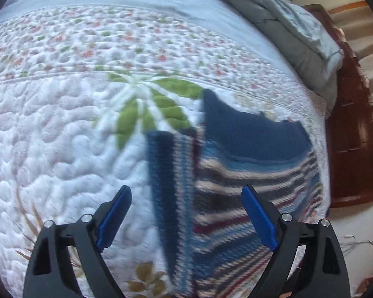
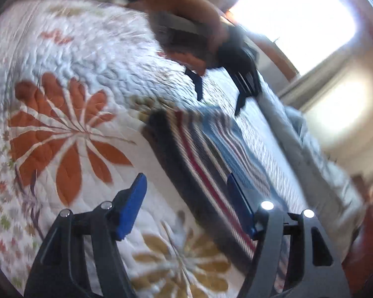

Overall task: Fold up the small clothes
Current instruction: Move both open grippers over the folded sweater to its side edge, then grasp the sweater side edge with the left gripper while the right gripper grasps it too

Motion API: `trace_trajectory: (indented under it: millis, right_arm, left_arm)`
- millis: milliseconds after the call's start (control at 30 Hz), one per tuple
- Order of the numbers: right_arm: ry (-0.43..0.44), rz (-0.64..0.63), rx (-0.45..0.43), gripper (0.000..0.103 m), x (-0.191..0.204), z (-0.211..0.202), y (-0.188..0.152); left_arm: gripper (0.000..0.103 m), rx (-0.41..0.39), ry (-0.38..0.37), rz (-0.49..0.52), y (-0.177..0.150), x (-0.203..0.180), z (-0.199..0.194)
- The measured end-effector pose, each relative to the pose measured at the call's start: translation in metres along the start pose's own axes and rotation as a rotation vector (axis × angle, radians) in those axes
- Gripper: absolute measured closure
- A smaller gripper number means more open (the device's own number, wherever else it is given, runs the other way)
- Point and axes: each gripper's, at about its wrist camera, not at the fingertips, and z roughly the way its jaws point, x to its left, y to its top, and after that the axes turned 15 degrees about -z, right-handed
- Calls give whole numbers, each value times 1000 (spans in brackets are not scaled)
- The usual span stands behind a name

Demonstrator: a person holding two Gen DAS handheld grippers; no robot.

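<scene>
A small knitted sweater (image 1: 238, 173), dark blue with white, red and light blue stripes, lies folded on the quilt near the bed's right edge. My left gripper (image 1: 186, 195) hovers over it, open, blue pads wide apart and nothing pressed between them. In the right wrist view the same sweater (image 2: 211, 154) runs diagonally across the quilt. My right gripper (image 2: 186, 177) is open just above its near end, one pad over the stripes, the other over bare quilt. Beyond it, a hand holds the left gripper (image 2: 218, 99), jaws spread, above the sweater's far end. The picture is blurred.
The white quilted bedspread (image 1: 62, 149) has green, orange (image 2: 62, 134) and ochre flower prints. A bunched light blue duvet (image 1: 298, 32) lies along the far side. A dark wooden bed frame (image 1: 353, 136) borders the mattress on the right. Bright windows (image 2: 298, 19) glare behind.
</scene>
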Motion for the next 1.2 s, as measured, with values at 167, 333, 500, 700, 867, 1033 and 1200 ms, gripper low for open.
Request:
trace_trajectory:
  millis: [167, 333, 500, 700, 867, 1033, 1200]
  right_arm:
    - [-49, -78, 35, 37, 9, 35, 27]
    - [-56, -74, 107, 37, 5, 77, 37]
    - [-94, -54, 134, 35, -7, 102, 51]
    - [-99, -16, 177, 34, -17, 122, 54]
    - [-84, 9, 173, 36, -20, 124, 51]
    - [-35, 71, 174, 51, -32, 134, 49]
    - [-4, 123, 144, 75, -41, 131, 44]
  left_arm:
    - [13, 33, -62, -47, 12, 21, 1]
    - [13, 98, -120, -2, 21, 19, 12]
    - [13, 115, -133, 9, 25, 11, 21]
    - [9, 136, -104, 13, 32, -2, 38]
    - [6, 137, -64, 39, 31, -14, 44]
    - [16, 147, -34, 90, 24, -29, 48]
    - [69, 151, -52, 55, 28, -24, 42]
